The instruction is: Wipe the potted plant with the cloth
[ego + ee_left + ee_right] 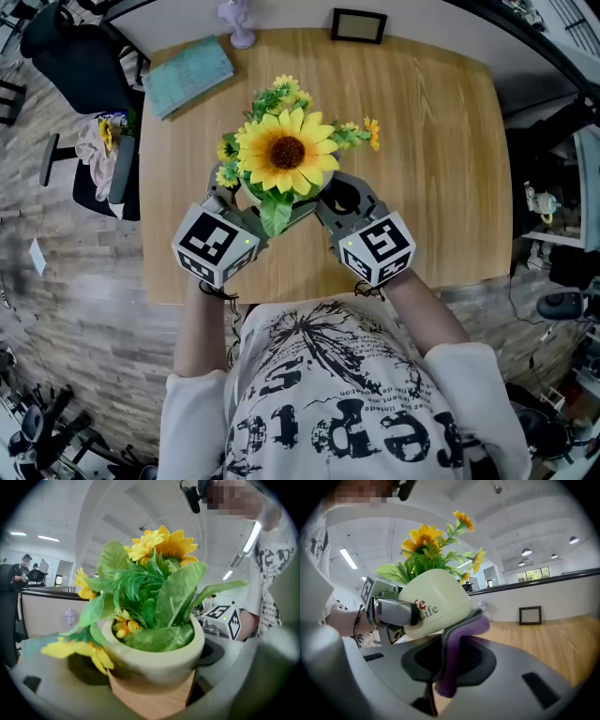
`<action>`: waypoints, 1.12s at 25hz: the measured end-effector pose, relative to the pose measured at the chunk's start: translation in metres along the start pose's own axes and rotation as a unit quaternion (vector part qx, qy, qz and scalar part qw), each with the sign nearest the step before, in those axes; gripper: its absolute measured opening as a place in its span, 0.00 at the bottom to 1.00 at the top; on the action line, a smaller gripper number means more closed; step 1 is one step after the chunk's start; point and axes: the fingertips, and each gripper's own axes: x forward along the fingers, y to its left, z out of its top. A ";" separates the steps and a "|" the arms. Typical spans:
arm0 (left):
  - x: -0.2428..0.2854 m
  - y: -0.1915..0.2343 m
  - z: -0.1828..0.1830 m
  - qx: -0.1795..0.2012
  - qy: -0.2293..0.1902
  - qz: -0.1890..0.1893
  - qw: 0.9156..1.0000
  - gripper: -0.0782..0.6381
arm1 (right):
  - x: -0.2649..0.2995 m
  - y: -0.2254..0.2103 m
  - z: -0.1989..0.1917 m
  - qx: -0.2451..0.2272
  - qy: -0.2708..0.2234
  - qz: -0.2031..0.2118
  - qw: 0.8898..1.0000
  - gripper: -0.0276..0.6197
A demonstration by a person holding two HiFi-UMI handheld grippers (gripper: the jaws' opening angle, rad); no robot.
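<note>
left gripper (232, 199) clamps the pot (438, 599); right gripper (440, 677) pinches the purple cloth (457, 644) against it (from overhead the sunflower (287, 152) hides pot and cloth).

Light: bright, even; ceiling strip lamps (348, 558) overhead.
Shadows: soft, dark patch beneath pot (154, 653).
Blur: nearest foreground and pot rim out of focus.
Edges: fisheye bending, black vignette corners.

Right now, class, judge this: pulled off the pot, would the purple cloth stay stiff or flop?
Probably floppy: the cloth folds over limply in the right gripper and bends against the pot. Likely light and unbreakable, since it looks like thin fleece. Its nap should resist slipping.
</note>
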 end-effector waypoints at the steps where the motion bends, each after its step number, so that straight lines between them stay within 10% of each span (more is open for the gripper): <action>1: -0.001 -0.001 0.001 -0.005 -0.003 -0.006 1.000 0.85 | 0.002 0.007 0.000 -0.013 0.000 0.000 1.000 0.15; 28: 0.001 0.002 -0.003 -0.030 -0.011 0.011 0.999 0.85 | -0.002 0.038 -0.016 0.014 0.001 0.016 1.000 0.15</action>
